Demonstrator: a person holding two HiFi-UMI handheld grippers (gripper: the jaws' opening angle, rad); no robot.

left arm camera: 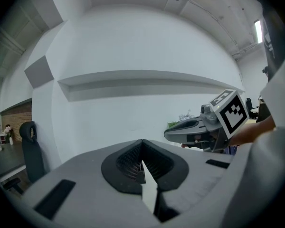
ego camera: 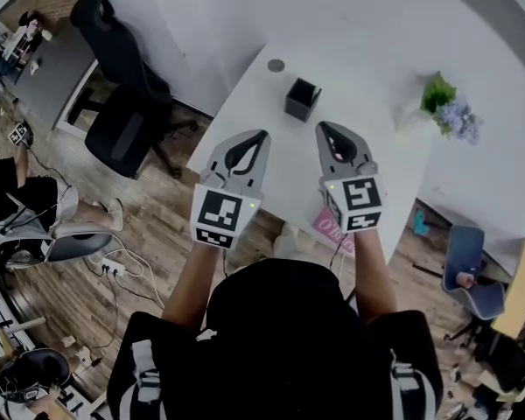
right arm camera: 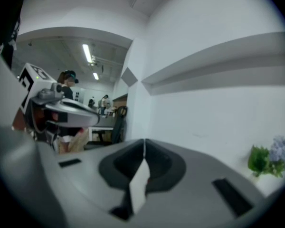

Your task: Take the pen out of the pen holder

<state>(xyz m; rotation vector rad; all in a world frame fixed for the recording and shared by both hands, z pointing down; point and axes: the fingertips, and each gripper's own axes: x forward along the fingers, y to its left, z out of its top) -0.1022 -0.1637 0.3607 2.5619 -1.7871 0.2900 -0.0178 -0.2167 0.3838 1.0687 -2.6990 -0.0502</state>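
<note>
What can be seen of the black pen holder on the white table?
The pen holder is a small black box with a square open top, matt, perhaps plastic. It stands upright on the white table, ahead of the left gripper and the right gripper, apart from both. Only the table touches it. Whether a pen is inside cannot be told.

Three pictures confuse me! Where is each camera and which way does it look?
Head view: on the person's head, looking steeply down at table, pen holder, arms, left gripper, right gripper.
Left gripper view: on that gripper, facing a white wall; own shut jaws, right gripper beside.
Right gripper view: on that gripper, facing wall and plant; own shut jaws, left gripper beside.
Shared: plant, in head and right gripper views.
</note>
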